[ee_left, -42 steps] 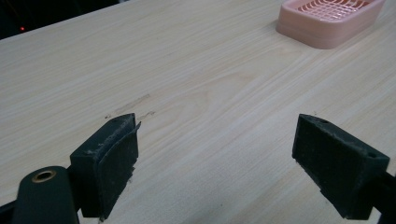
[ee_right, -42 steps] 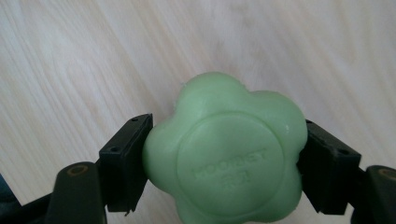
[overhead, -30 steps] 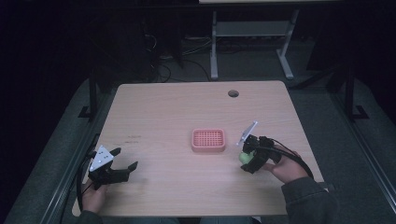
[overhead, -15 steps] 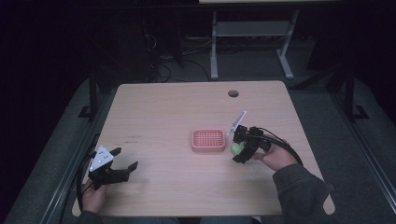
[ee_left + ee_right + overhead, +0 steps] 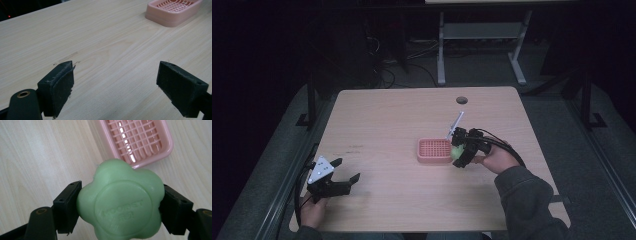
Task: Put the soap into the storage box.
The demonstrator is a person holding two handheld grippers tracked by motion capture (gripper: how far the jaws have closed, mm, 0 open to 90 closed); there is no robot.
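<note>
A green flower-shaped soap (image 5: 120, 202) is clamped between the jaws of my right gripper (image 5: 458, 151), which hangs just off the right edge of the pink slotted soap dish (image 5: 434, 150). In the right gripper view that dish (image 5: 140, 141) lies empty just beyond the soap. My left gripper (image 5: 343, 176) stays at the table's front left, jaws wide apart with bare wood between them (image 5: 117, 85). The dish (image 5: 175, 11) shows far off at the top right of the left gripper view.
The light wooden table (image 5: 387, 125) has a round cable hole (image 5: 461, 100) near its far edge. A white table frame (image 5: 482, 40) and cables stand on the dark floor behind. A person's sleeve (image 5: 532, 200) comes in at the bottom right.
My right gripper has carried the green soap leftward and a little away from the front edge, up to the dish's right side. The left gripper has stayed still.
</note>
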